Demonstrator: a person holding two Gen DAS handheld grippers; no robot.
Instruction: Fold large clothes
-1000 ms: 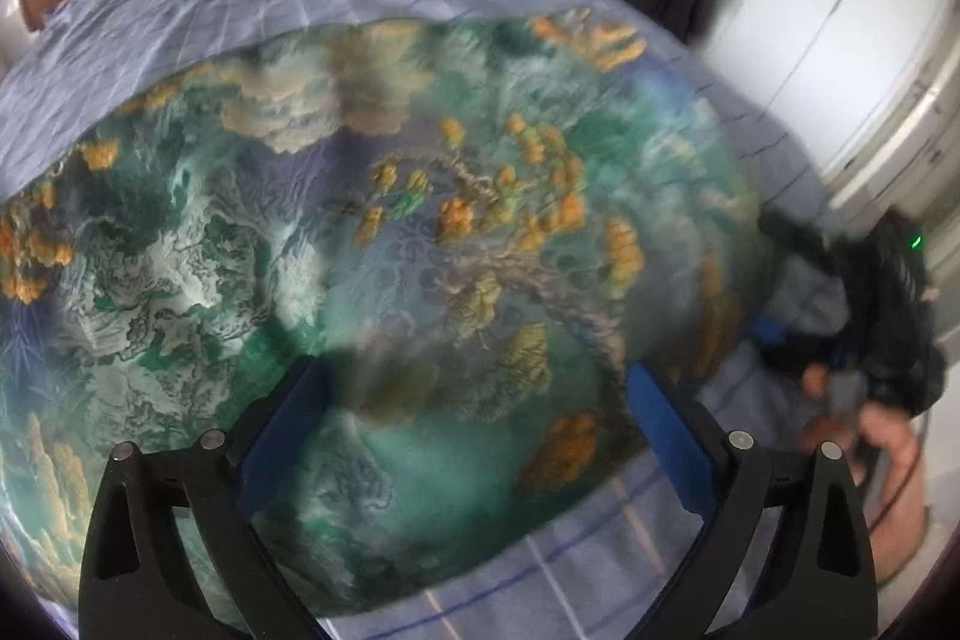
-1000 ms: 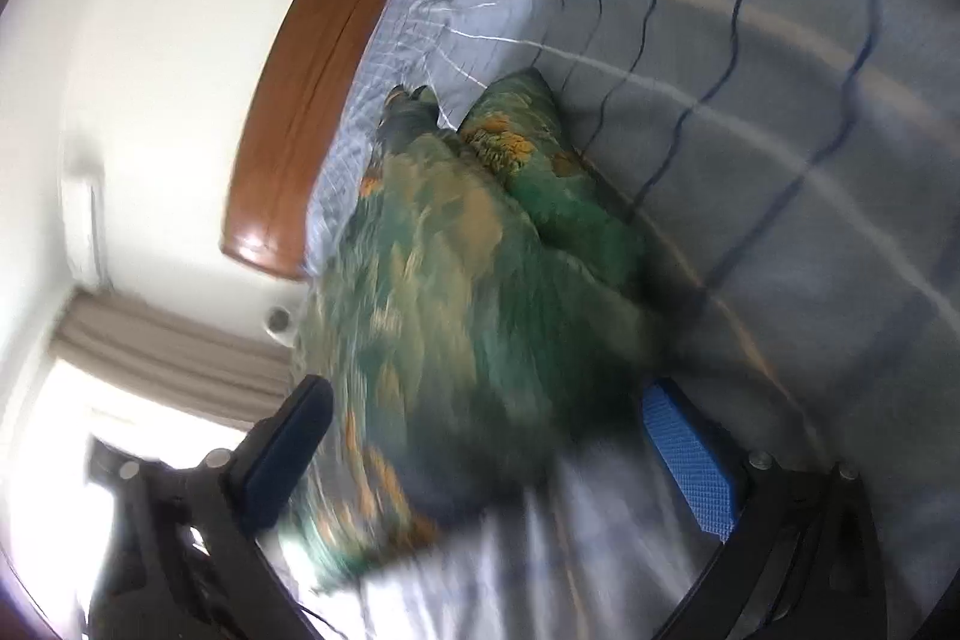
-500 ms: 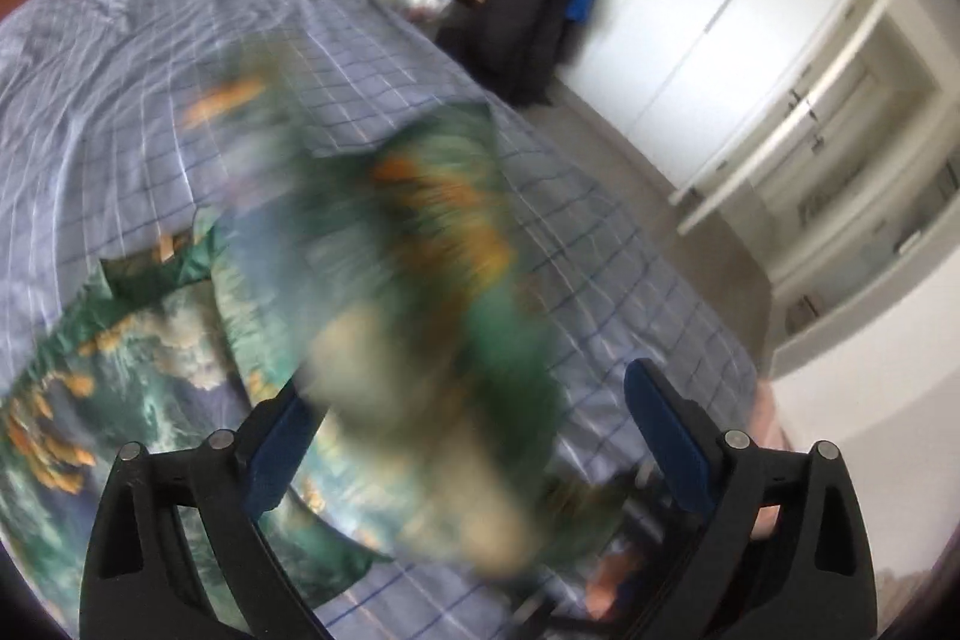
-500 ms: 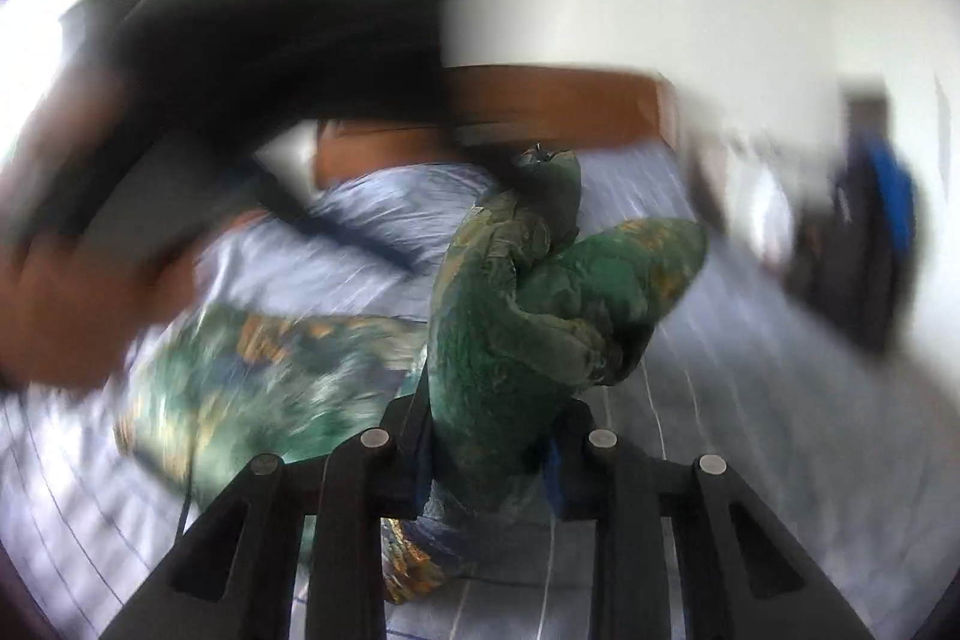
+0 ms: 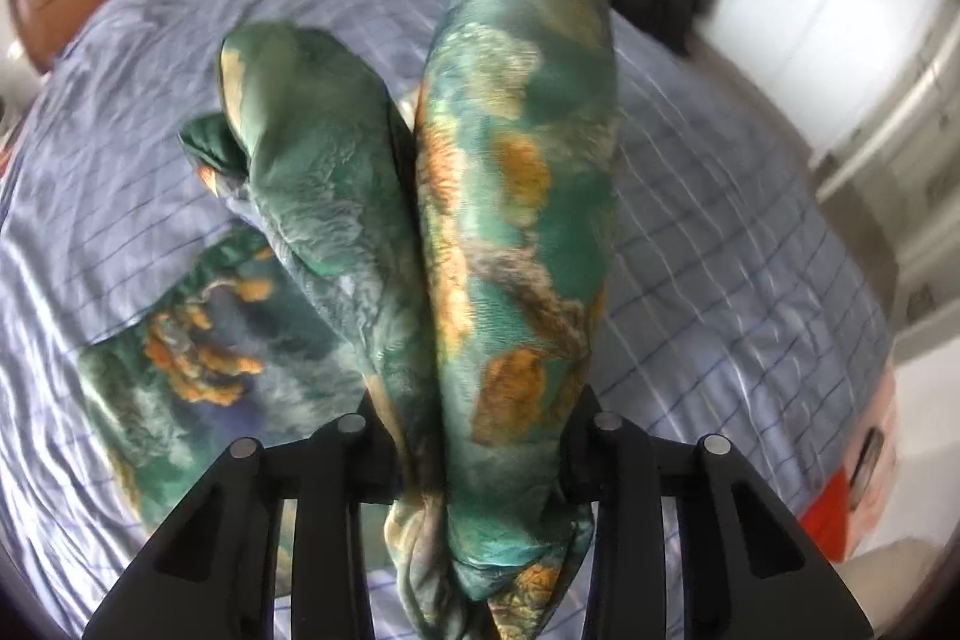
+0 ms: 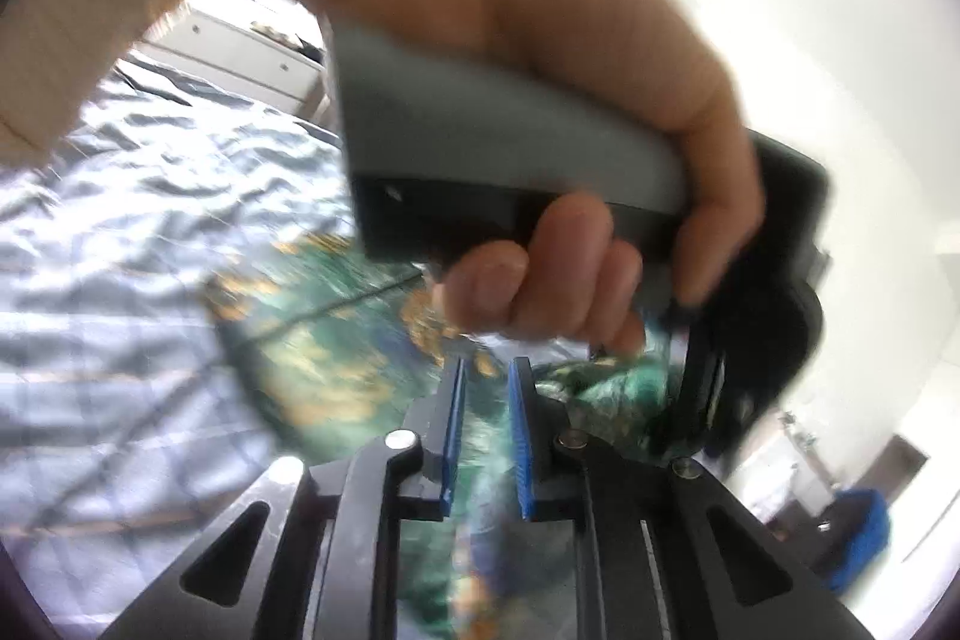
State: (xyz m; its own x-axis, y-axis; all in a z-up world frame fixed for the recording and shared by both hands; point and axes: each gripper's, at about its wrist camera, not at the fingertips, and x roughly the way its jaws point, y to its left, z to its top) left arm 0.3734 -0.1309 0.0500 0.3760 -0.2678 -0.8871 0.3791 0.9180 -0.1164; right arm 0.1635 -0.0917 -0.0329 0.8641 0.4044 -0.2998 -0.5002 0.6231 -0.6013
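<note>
Left wrist view: left gripper, jaws just closed, pinches green printed garment; rest trails toward 8 o'clock on bed. Right gripper nearly closed, grip unclear. Lift evenly; keep edges aligned, cloth taut.

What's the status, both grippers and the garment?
Left gripper has just closed, clamped on the bunched green printed garment. Right gripper nearly shut, same fabric between its pads. Rest trails on the checked bedsheet. Nothing in the way.
</note>
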